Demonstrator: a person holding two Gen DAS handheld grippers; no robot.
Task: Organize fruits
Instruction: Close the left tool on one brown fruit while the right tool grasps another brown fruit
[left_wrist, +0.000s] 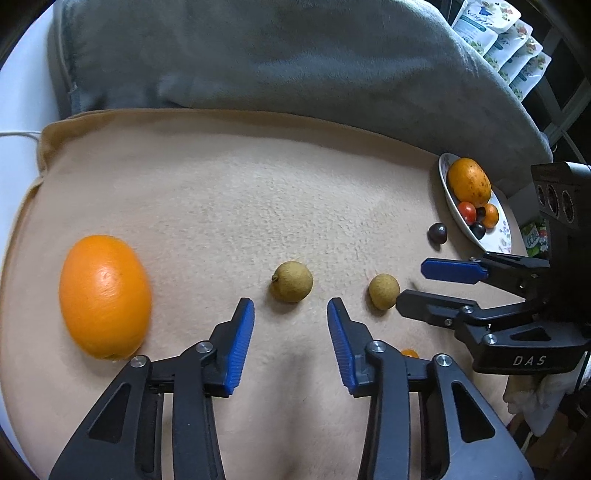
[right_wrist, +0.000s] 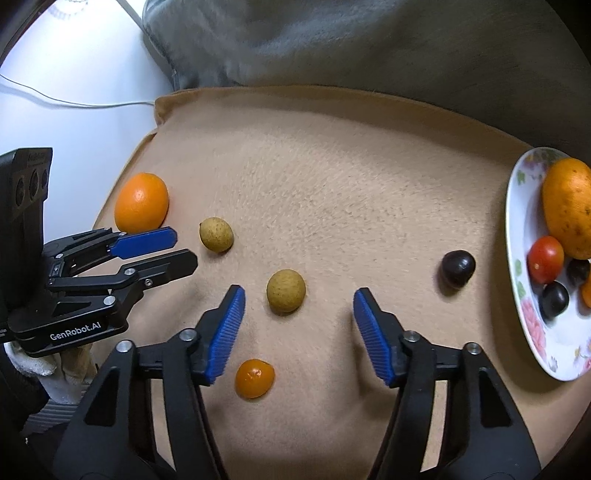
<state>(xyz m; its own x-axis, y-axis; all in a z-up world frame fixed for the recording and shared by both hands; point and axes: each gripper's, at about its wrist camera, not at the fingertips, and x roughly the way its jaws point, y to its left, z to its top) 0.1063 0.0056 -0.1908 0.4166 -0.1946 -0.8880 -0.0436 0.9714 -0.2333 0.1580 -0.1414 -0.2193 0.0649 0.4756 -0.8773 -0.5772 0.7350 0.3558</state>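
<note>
Lying on a tan blanket (right_wrist: 332, 177) are the loose fruits: an orange (left_wrist: 105, 295) at the left, two brown longans, a small orange tomato (right_wrist: 255, 378) and a dark grape (right_wrist: 457, 273). The left tongs (left_wrist: 290, 312) hang open and empty, with the left longan (left_wrist: 291, 281) just beyond the gap between their tips. The right tongs (right_wrist: 298, 301) are also spread wide and hold nothing; the right longan (right_wrist: 286, 290) sits between their tips, nearer the left pad, touching neither. The tomato lies close in, beside the left finger (right_wrist: 221, 332) of the right tongs. The grape rests on the blanket near a flowered plate (right_wrist: 517, 229) at the right. On the plate are a spotted mango (right_wrist: 570, 206), a red tomato (right_wrist: 546, 258) and dark grapes (right_wrist: 553, 300). A grey cushion (left_wrist: 277, 55) lies behind the blanket.
</note>
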